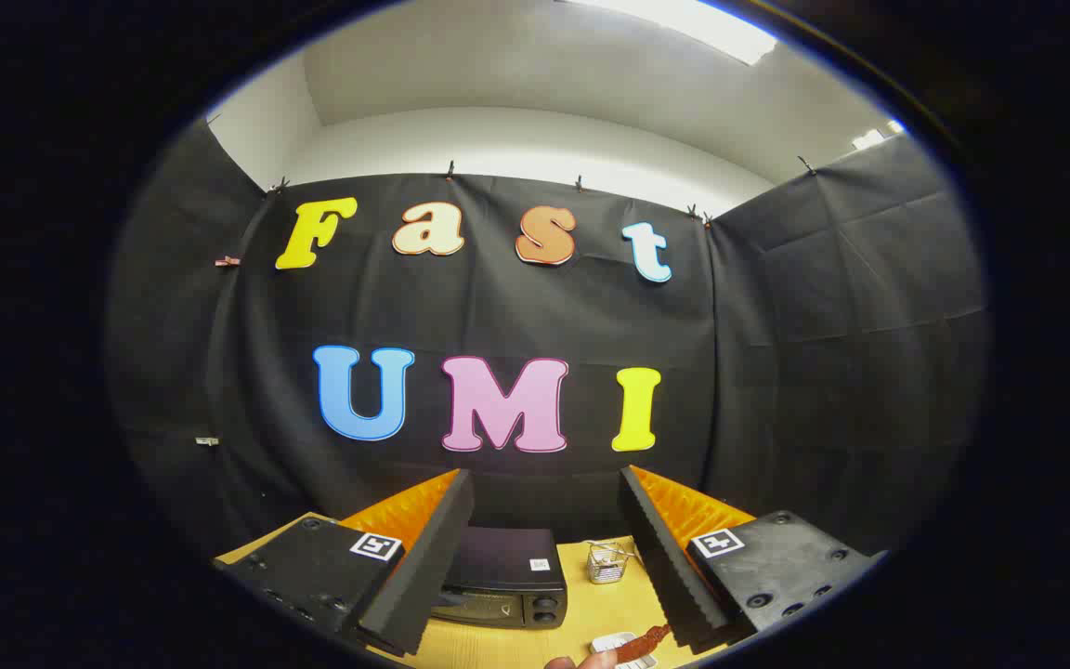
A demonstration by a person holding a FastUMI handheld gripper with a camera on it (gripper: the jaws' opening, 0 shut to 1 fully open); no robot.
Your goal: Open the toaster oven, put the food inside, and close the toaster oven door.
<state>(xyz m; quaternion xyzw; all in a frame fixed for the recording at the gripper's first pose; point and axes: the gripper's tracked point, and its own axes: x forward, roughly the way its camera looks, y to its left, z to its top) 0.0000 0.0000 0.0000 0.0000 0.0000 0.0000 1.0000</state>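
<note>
My gripper is held high above the table, its fingers wide apart with nothing between them. Below and between the fingers stands the black toaster oven with its door closed and two knobs on its right side. To the oven's right, by my right finger, a reddish-brown piece of food lies on a small white dish. A hand's fingertip touches the near end of the food.
A small wire basket stands on the light wooden table behind the dish, to the right of the oven. Black cloth walls close the booth at the back and on both sides.
</note>
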